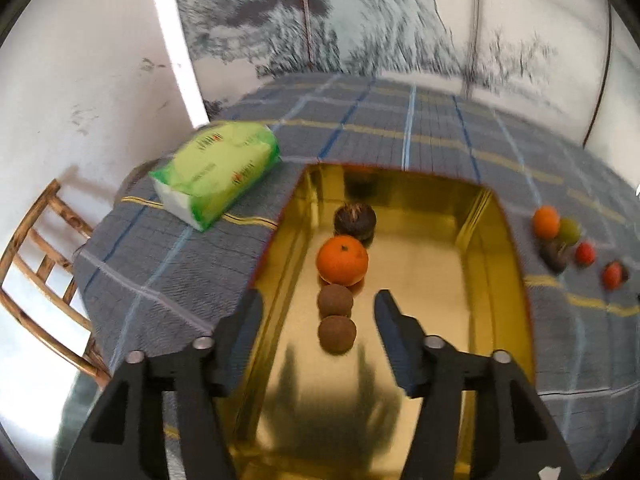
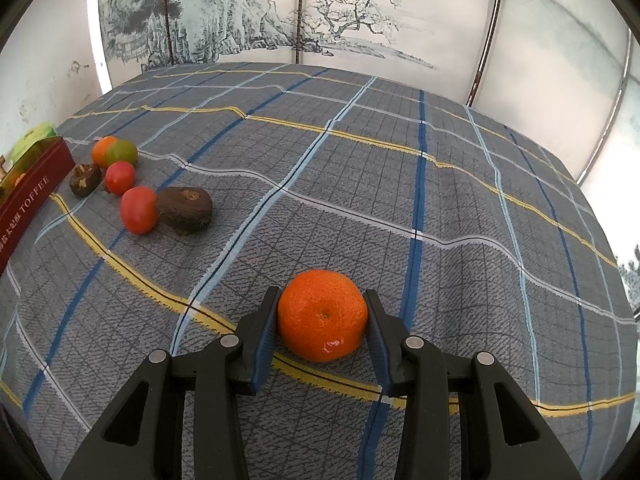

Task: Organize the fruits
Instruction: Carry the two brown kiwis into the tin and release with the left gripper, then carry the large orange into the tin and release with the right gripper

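Between right gripper (image 2: 322,312) fingers (image 2: 266,330) — tangerine (image 2: 322,314), touching both.

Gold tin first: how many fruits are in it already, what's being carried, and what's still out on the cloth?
Done: four pieces lined up in the gold tin: two brown fruits, an orange and a dark one. In hand: the right gripper has closed on a mandarin; the left gripper hangs open over the tin. Left: the loose cluster of six fruits on the tablecloth.

Bare gold tray (image 1: 432,248) floor right of 4 lined-up fruits (image 1: 340,264); tissue pack (image 1: 216,172) just left.
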Demonstrator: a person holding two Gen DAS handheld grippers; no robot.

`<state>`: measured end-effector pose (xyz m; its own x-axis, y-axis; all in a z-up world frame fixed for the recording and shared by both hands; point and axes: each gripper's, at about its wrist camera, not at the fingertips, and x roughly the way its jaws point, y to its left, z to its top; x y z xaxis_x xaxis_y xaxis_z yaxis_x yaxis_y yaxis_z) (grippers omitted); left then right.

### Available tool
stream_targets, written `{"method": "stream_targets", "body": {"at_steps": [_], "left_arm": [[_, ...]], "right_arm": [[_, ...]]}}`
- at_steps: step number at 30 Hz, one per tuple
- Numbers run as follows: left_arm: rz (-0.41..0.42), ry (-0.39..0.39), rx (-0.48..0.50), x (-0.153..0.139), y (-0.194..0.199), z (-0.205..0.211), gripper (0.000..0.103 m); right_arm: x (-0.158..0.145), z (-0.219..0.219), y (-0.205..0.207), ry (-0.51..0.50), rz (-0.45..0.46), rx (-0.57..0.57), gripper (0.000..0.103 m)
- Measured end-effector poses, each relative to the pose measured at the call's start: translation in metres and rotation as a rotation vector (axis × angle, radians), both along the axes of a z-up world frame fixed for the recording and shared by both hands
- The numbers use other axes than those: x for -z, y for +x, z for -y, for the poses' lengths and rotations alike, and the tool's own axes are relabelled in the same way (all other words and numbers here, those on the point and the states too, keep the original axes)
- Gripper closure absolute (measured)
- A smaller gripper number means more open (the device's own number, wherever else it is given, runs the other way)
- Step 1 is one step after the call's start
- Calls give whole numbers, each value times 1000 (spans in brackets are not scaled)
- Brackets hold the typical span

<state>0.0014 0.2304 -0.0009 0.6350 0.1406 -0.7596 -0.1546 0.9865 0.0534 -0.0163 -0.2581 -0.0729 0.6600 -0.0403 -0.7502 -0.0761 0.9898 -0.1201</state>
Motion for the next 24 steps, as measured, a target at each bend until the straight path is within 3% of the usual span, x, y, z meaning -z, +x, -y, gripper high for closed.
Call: {"method": "stream_targets", "body": {"at_steps": [6,11,16,19,24], "left_arm": [[88,-1,-36,-25,-39,-3,24],[116,22,-72,-31,-67,-1,17],[105,-20,-69,-34,-84,1,13],[97,10,-40,-36,-89,9,12],[80,62,-6,-41,-95,22,0]], "right_arm": [[-7,-5,-5,10,-2,35,63],[-46,-32,-12,91,52,-19,63],[-87,-120,-3,126,86,-243,63],[-99,-185,5,165,73,-397,63],[-99,-280,24,223,25,-583,63]]}}
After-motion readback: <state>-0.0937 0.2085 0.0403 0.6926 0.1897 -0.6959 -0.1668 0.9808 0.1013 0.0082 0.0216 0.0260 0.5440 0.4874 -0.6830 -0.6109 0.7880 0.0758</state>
